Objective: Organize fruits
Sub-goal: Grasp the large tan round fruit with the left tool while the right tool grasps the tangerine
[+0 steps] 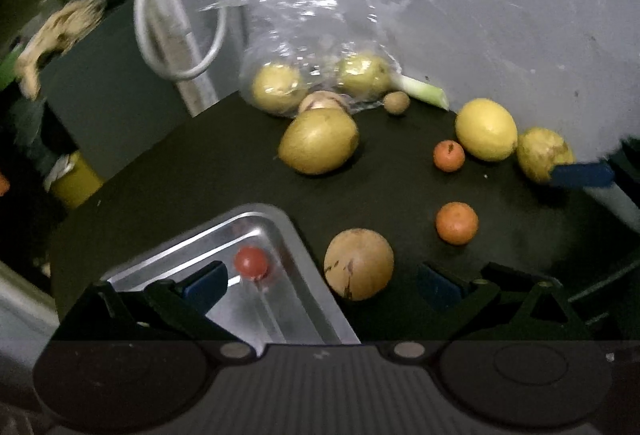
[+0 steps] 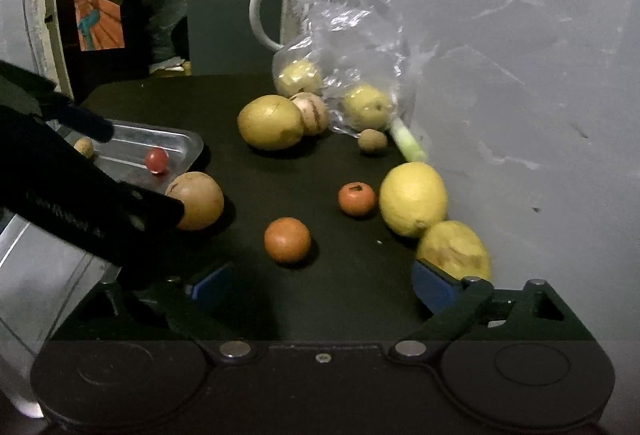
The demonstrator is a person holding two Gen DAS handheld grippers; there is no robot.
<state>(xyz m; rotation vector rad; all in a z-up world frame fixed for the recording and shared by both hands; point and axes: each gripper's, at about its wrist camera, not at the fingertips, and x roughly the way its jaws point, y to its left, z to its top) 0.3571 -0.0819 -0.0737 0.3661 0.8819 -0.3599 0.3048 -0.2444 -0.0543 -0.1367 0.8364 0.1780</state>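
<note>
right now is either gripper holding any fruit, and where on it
No. The left gripper and right gripper are both open with nothing between their fingers.

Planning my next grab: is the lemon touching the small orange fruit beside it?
Apart. The right wrist view shows a dark strip of table between the lemon and the small orange fruit; the left wrist view shows them nearly meeting.

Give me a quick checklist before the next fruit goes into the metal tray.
1. Left gripper open with nothing held: ok.
2. Right gripper open with nothing held: ok.
3. Metal tray has free space beside the red tomato: ok.
4. Brown round fruit sits between the left fingers, reachable: ok.
5. Yellow-green fruit clear of the right finger: not ok, looks touching.
6. Plastic bag fruit loose enough to grab: cannot tell.
</note>
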